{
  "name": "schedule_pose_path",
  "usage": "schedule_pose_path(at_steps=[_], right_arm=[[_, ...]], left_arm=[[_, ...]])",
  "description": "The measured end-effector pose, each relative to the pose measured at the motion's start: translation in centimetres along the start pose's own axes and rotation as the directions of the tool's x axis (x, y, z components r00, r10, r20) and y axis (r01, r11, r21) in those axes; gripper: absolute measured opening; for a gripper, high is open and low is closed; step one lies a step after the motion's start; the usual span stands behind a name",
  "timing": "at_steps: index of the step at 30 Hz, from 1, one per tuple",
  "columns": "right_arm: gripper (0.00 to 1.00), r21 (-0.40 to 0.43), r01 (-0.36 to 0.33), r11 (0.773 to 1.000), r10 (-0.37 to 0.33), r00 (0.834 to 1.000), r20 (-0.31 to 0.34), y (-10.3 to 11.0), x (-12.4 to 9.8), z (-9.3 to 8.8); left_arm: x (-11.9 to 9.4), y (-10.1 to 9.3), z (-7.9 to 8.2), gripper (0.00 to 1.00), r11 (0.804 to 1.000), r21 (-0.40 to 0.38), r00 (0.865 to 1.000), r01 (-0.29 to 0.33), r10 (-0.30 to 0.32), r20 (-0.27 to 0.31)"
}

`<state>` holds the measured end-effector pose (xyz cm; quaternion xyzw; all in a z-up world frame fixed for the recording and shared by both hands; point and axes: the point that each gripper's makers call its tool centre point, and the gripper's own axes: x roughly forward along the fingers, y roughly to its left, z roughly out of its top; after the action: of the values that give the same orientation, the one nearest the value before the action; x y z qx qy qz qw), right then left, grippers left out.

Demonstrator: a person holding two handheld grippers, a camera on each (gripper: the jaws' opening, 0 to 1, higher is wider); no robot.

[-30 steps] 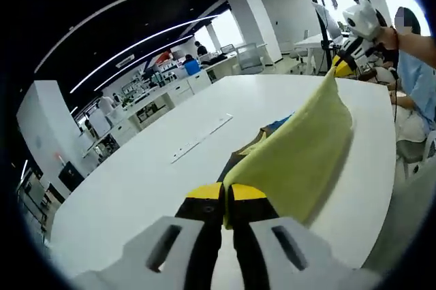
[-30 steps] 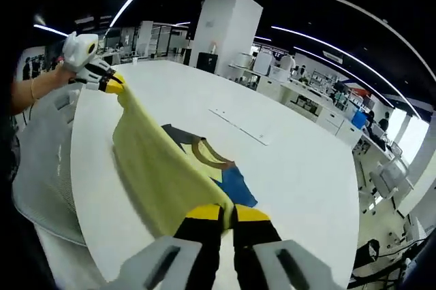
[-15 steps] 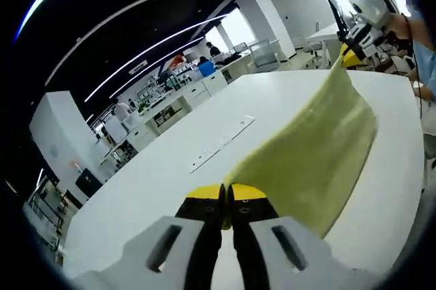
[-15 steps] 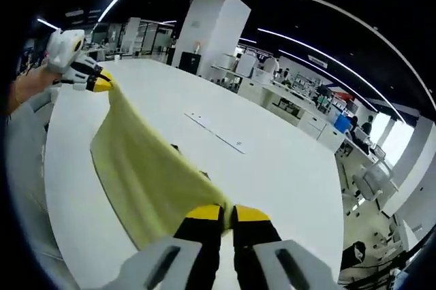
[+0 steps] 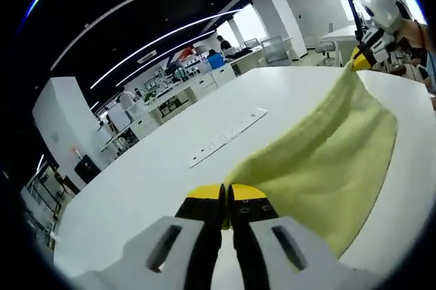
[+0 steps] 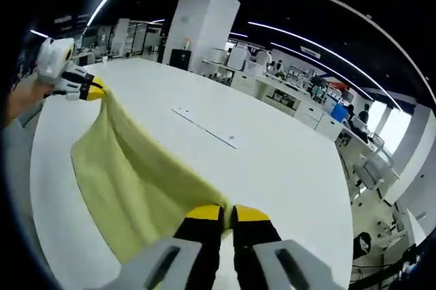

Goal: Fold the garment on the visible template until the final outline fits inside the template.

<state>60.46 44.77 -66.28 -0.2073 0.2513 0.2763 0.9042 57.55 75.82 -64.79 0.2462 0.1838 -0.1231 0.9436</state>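
Above white table [image 5: 157,167], both jaws pinch pale-yellow garment [image 5: 320,167], stretched taut.

Left gripper [image 5: 225,203] and right gripper [image 6: 227,220] both clamped, spread wide apart.

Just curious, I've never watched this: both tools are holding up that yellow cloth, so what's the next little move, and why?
Probably carry the held edge forward and lower it onto the table. The left tool and right tool each pinch a corner, and the cloth hangs stretched between them above the table, so the fold isn't laid down yet.
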Motion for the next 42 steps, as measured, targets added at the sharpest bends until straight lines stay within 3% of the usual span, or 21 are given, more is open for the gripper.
schedule_pose_path(at_steps=[9,17,23,32,38,40,42], right_arm=[[0.01,0.069,-0.036,0.997,0.041,0.996,-0.073,-0.2,3.5,-2.3],[0.01,-0.004,-0.037,0.999,0.036,0.986,-0.164,-0.1,6.5,-4.7],[0.01,-0.011,-0.038,0.999,0.035,0.978,-0.206,-0.1,8.2,-6.2],[0.01,0.041,-0.042,0.998,0.049,0.976,-0.212,0.2,9.2,-7.1],[0.04,0.074,-0.050,0.996,0.064,0.977,-0.201,0.0,9.1,-7.1],[0.08,0.128,-0.052,0.990,0.076,0.978,-0.195,0.1,8.9,-7.1],[0.17,0.235,-0.072,0.969,0.112,0.980,-0.163,0.5,8.8,-6.8]], left_arm=[[3.5,-0.9,-2.3,0.00,0.997,0.065,0.998,0.032,-0.028,-0.058],[5.8,-1.6,-4.5,0.00,0.998,0.036,0.995,0.058,-0.055,-0.088],[7.4,-2.2,-5.8,0.00,0.996,0.048,0.992,0.075,-0.070,-0.108],[8.4,-2.8,-8.1,0.00,0.996,0.021,0.985,0.088,-0.083,-0.151],[8.5,-2.7,-8.4,0.01,0.995,-0.049,0.986,0.083,-0.089,-0.144],[8.4,-2.5,-8.4,0.04,0.994,-0.068,0.986,0.082,-0.091,-0.140],[8.2,-2.3,-8.4,0.10,0.991,-0.105,0.985,0.086,-0.100,-0.139]])
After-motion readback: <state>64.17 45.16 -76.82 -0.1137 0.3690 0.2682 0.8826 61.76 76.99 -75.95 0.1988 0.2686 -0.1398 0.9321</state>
